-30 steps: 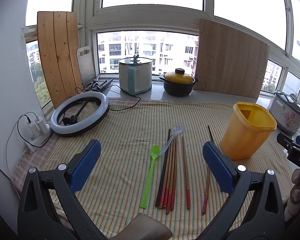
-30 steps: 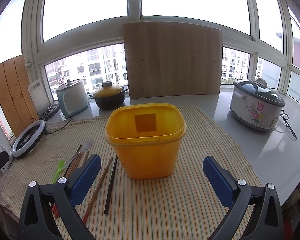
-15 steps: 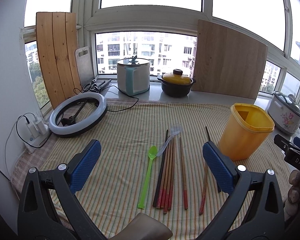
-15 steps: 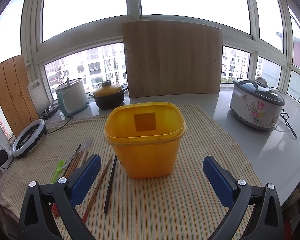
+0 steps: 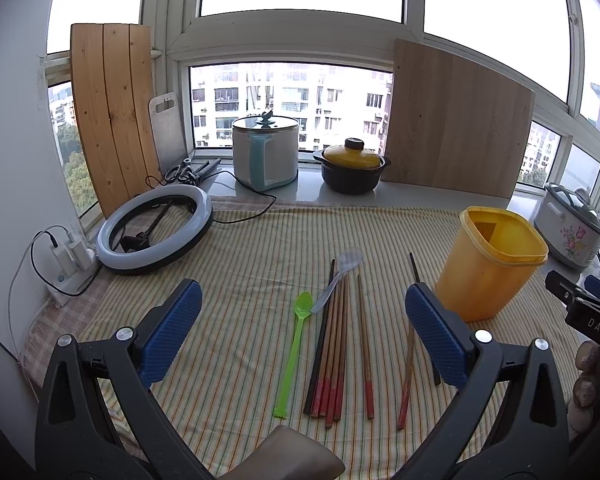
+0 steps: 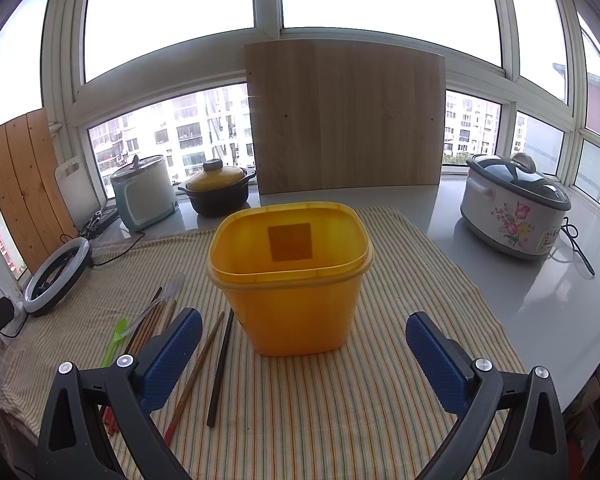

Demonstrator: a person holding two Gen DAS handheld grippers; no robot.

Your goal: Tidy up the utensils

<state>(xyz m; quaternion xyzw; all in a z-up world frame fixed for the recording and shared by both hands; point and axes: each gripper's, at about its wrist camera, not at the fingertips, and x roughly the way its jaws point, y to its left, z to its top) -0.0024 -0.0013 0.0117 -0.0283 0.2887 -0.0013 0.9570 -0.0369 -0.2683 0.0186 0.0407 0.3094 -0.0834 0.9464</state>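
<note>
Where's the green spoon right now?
In the left wrist view the green spoon lies flat on the striped cloth, just left of the chopstick bundle, its bowl beside the clear spoon.

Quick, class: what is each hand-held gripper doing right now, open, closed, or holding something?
Left hand-held gripper: open, holding nothing.
Right hand-held gripper: open, holding nothing.

A yellow plastic tub [image 6: 292, 280] stands on a beige cloth [image 6: 400, 280] striped green and orange; left of the tub lie a translucent green plastic spoon [image 5: 296, 344] and red-tipped brown wooden chopsticks [image 5: 334, 356].
</note>
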